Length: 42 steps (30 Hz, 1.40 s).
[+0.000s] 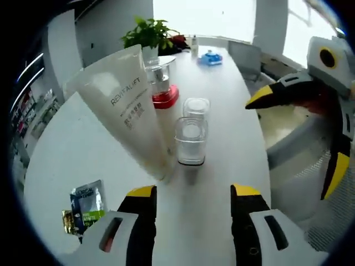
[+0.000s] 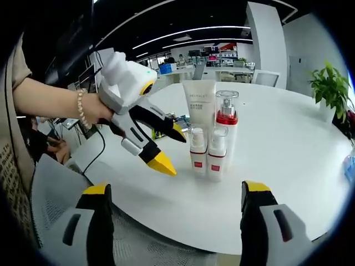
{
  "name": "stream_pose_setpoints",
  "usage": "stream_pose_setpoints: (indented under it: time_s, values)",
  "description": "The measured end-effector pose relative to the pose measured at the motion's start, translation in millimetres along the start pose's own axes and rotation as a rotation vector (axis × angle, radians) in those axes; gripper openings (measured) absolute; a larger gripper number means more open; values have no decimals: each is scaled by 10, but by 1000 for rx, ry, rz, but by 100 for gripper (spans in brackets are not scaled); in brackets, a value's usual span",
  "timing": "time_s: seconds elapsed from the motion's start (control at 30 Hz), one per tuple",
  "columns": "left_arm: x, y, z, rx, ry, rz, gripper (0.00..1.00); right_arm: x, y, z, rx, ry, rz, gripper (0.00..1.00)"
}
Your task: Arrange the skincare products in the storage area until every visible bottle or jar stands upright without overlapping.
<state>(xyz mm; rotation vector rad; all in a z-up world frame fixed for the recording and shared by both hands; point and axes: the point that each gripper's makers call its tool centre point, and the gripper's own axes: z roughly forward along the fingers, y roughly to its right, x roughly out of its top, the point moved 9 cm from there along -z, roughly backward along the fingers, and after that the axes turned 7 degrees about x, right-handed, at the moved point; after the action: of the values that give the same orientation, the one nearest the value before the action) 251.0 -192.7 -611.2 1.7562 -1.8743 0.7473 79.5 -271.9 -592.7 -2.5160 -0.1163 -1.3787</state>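
On the white surface stand a tube, a pump bottle and two small bottles, upright, clustered. Left tool and right tool gape wide, holding nothing.

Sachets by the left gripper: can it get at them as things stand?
Probably yes. The sachets lie flat on the white table just beside the open left gripper, apart from the tube; nothing sits between.

left: close above bottles | right: table-edge, farther | shared: bottles
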Motion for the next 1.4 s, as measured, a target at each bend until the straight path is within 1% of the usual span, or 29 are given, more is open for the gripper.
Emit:
stream_pose_setpoints:
  time_s: [0.13, 0.23, 0.37, 0.47, 0.53, 0.67, 0.9, 1.1, 1.33, 1.4]
  values:
    - [-74, -2, -122, 33, -1, -67, 56, -2, -13, 7, 10, -2, -11, 96]
    - [-141, 27, -227, 45, -7, -126, 59, -1, -27, 13, 23, -4, -19, 96]
    - [-234, 48, -342, 70, -3, -181, 61, 0, -49, 20, 36, -10, -30, 96]
    - [-335, 72, -439, 96, -4, -242, 65, 0, -59, 24, 46, -11, -34, 96]
    - [-394, 77, -483, 115, -3, -263, 70, -4, -63, 25, 50, -15, -37, 96]
    - [-534, 96, -613, 155, 4, -332, 76, -8, -73, 22, 59, -14, -37, 96]
    - [-760, 176, -846, 214, 10, -429, 83, -20, -105, 32, 90, -29, -55, 95]
    - [-951, 272, -1018, 262, 11, -494, 89, -24, -131, 39, 113, -37, -72, 96]
    - [-1167, 384, -1228, 321, 4, -563, 92, -25, -147, 43, 136, -38, -79, 95]
    - [-1219, 421, -1285, 344, 14, -590, 94, -24, -151, 43, 141, -35, -78, 95]
